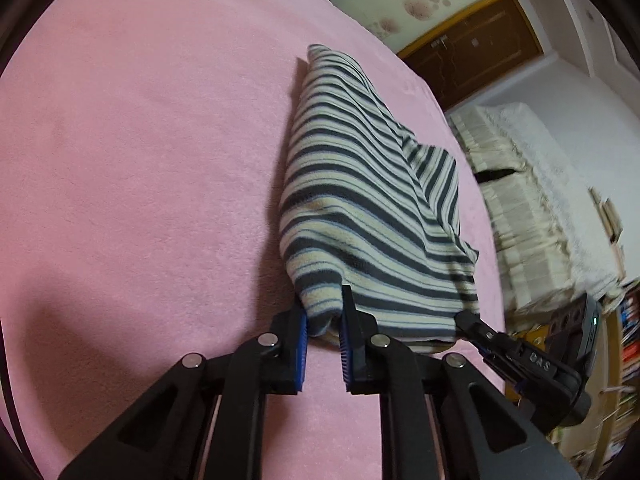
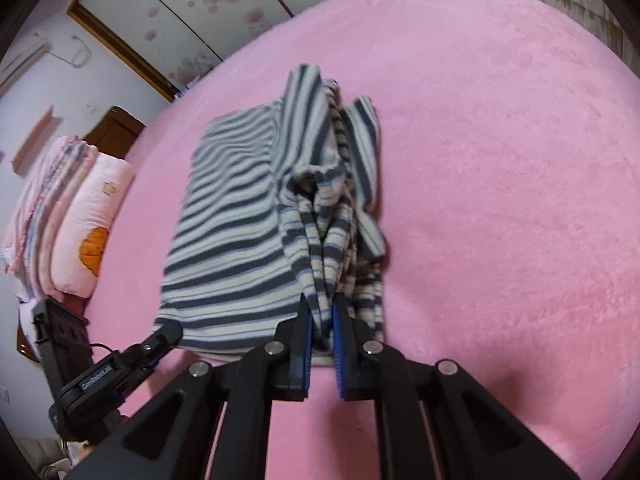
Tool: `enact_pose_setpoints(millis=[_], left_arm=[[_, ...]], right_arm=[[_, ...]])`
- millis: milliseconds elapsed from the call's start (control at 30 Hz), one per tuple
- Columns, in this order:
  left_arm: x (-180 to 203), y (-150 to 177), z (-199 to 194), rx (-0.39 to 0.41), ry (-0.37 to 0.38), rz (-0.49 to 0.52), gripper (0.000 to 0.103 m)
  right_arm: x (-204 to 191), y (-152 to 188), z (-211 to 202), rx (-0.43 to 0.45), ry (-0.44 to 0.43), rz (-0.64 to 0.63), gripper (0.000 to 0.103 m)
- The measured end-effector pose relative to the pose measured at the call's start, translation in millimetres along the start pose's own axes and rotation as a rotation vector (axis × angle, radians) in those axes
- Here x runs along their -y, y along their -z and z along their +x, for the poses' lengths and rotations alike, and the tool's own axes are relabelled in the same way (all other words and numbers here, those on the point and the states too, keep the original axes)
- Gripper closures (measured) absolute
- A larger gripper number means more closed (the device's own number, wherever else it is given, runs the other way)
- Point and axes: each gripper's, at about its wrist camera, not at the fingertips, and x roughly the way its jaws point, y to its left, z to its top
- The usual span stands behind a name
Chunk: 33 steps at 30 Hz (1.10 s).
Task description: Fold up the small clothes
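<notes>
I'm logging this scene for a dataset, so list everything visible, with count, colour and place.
striped garment: one, dark grey and cream stripes, lying on the blanket, near edge pinched by both grippers
pink blanket: one, pink, covering the whole work surface
folded bedding: one stack, pink and white with an orange print, far left in the right wrist view
white fringed cover: one, white, right of the blanket
wooden door: one, brown, background
left gripper: black with blue pads, shut on the hem
right gripper: black with blue pads, shut on bunched fabric
</notes>
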Motion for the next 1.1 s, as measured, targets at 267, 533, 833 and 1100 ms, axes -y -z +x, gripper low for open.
enact_pose_setpoints(millis=[267, 533, 833, 1100], left_arm=[[-30.1, 10.3, -1.3, -0.004, 0.033, -0.083, 0.093], [-15.3, 12.9, 5.8, -0.049, -0.026, 0.021, 0.075], [57.7, -19.5, -48.5, 0.042, -0.269, 0.419, 0.031], [104.4, -108.6, 23.7, 0.058, -0.194, 0.517, 0.031]], right_arm=[[0.2, 26.2, -0.2, -0.004, 0.014, 0.012, 0.095], [-0.5, 25.5, 10.8, -0.015, 0.077, -0.047, 0.092], [-42.2, -7.4, -37.2, 0.068, 0.176, -0.251, 0.071], [-73.1, -100.6, 11.1, 0.102, 0.062, -0.312, 0.071]])
